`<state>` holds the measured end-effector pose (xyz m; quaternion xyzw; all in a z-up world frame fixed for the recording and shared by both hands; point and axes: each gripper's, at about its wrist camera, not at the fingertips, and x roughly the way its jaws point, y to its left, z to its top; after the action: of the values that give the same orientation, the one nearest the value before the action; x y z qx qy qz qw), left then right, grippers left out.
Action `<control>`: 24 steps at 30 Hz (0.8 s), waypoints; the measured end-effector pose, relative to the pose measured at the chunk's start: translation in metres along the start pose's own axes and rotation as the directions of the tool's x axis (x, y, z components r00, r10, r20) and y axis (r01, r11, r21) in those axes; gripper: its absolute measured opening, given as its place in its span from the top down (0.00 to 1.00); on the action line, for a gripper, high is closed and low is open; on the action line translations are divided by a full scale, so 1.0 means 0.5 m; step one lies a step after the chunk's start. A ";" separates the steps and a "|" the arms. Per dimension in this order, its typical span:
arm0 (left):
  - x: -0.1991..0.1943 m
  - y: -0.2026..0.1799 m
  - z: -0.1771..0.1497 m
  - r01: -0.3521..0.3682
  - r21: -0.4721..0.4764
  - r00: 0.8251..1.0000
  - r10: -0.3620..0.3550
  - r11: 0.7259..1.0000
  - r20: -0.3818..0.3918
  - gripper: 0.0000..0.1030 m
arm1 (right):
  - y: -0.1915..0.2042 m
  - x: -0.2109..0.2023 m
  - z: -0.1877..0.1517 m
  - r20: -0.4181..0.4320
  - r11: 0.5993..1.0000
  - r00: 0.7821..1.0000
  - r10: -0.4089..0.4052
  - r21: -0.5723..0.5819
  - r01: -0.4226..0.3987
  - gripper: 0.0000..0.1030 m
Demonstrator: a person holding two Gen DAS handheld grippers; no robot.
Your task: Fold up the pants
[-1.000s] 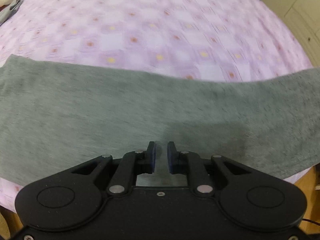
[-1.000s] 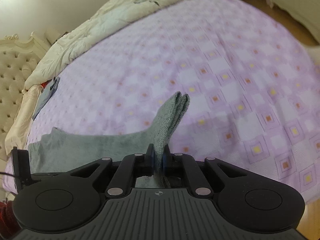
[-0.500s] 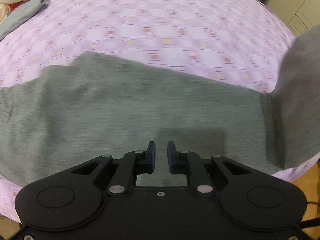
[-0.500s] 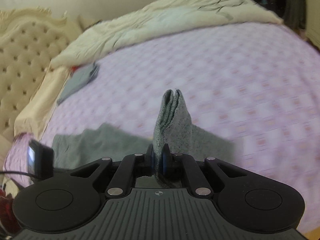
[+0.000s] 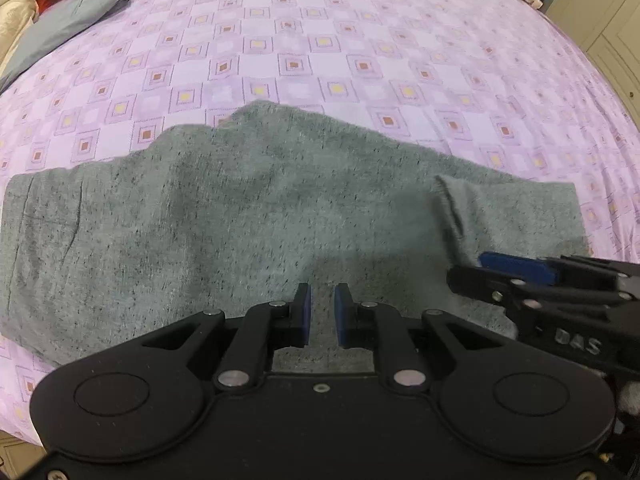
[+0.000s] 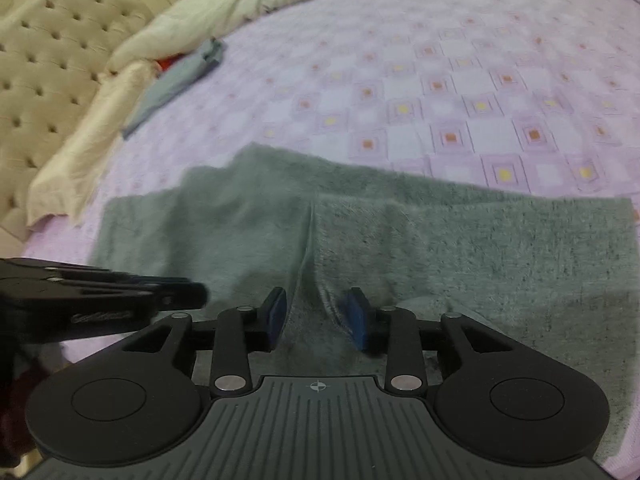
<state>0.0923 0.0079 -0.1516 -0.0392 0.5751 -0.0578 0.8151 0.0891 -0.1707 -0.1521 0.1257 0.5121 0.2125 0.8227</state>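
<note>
The grey pants [image 5: 248, 216] lie flat on the purple checked bedspread [image 5: 320, 40], with the leg end folded back over the rest [image 6: 460, 236]. A fold edge [image 6: 308, 232] runs up from between my right gripper's fingers. My left gripper [image 5: 322, 312] hovers over the pants' near edge, jaws slightly apart and empty. My right gripper [image 6: 318, 316] is open over the folded layer, holding nothing. It also shows in the left wrist view [image 5: 516, 272] at the right. The left gripper shows in the right wrist view [image 6: 120, 296] at the left.
A folded grey-blue garment [image 5: 68, 12] and something red [image 6: 166, 63] lie at the bed's far corner beside a cream duvet [image 6: 132, 64]. A tufted headboard [image 6: 44, 56] stands at the left. Cabinet doors [image 5: 600, 12] are at the right.
My right gripper carried the leg end across, laid it over the pants and opened, letting go. The left gripper stayed over the near edge, jaws unchanged.
</note>
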 end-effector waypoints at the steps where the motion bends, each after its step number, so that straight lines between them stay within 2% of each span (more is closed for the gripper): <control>1: -0.002 -0.005 0.004 0.008 -0.003 1.000 -0.008 1.000 0.004 0.81 | -0.002 -0.015 0.001 0.019 1.000 1.000 0.006 0.004 -0.006 0.68; 3: -0.004 -0.016 0.013 0.029 -0.002 1.000 -0.029 1.000 0.009 0.81 | -0.019 -0.049 -0.002 0.061 0.999 0.998 -0.001 0.035 -0.002 0.68; 5: 0.001 -0.044 0.023 0.048 0.008 0.999 -0.048 0.999 0.015 0.81 | -0.055 -0.080 0.003 0.098 0.995 0.994 -0.047 0.092 0.038 0.68; 9: 0.013 -0.098 0.037 0.062 -0.001 0.998 -0.062 0.998 0.025 0.81 | -0.134 -0.098 0.006 0.073 0.985 0.992 -0.106 0.147 0.094 0.68; 13: 0.005 -0.125 0.046 0.067 -0.027 0.997 -0.065 0.997 0.038 0.81 | -0.180 -0.108 0.000 0.045 0.985 0.995 -0.084 0.155 0.076 0.68; 17: 0.014 -0.118 0.049 0.022 -0.063 0.999 -0.020 0.998 0.034 0.81 | -0.181 -0.113 -0.011 0.034 0.991 0.997 -0.065 0.117 0.060 0.68; 21: 0.029 -0.117 0.051 -0.001 -0.105 1.000 0.003 0.994 0.019 0.81 | -0.204 -0.093 -0.026 -0.030 0.992 0.998 -0.057 0.111 0.060 0.68; 24: 0.049 -0.142 0.043 -0.002 -0.078 1.000 0.001 0.997 -0.007 0.81 | -0.206 -0.067 -0.057 -0.126 0.995 0.991 -0.039 0.083 0.049 0.68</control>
<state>0.1172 -0.0659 -0.1579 -0.0702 0.5798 -0.0349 0.8110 0.0734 -0.2772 -0.1822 0.1361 0.5734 0.1794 0.7877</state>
